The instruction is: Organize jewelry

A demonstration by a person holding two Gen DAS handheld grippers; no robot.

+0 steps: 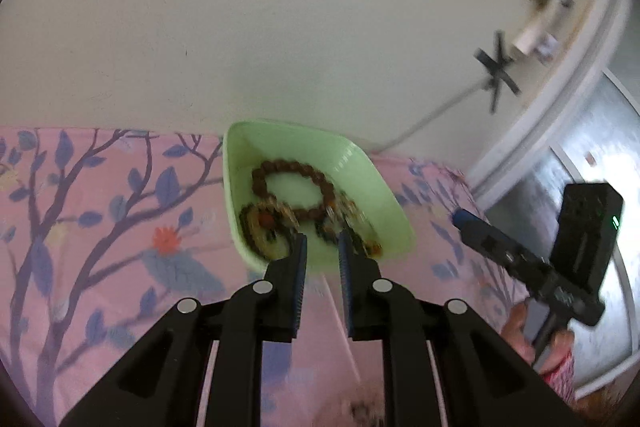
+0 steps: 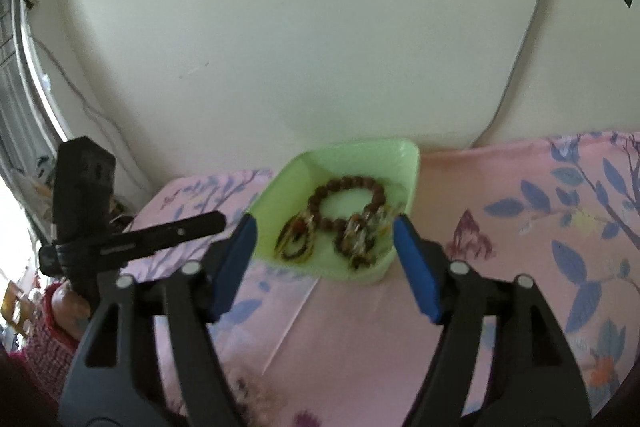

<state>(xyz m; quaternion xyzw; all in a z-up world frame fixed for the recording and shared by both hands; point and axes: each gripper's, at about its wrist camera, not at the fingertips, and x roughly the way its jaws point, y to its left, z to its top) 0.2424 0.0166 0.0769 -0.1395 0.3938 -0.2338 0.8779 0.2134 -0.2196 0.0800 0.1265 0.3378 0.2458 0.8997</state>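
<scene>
A light green tray (image 1: 280, 143) (image 2: 288, 183) sits on the pink floral cloth near the wall. In it lie a brown bead bracelet (image 1: 296, 187) (image 2: 348, 199) and a tangle of smaller dark and gold pieces (image 1: 268, 231) (image 2: 360, 239). My left gripper (image 1: 323, 247) hovers at the tray's near rim, fingers a narrow gap apart and empty. My right gripper (image 2: 324, 231) is open wide and empty, its blue pads (image 2: 416, 267) flanking the tray's near side. The right gripper also shows at the right of the left wrist view (image 1: 472, 223), and the left gripper at the left of the right wrist view (image 2: 216, 221).
The pink cloth with blue branch print (image 1: 100, 227) (image 2: 540, 227) covers the surface. A cream wall (image 1: 280, 27) stands just behind the tray. A white door frame (image 1: 568, 95) and black tape crosses with a cable (image 1: 496, 75) are at the right.
</scene>
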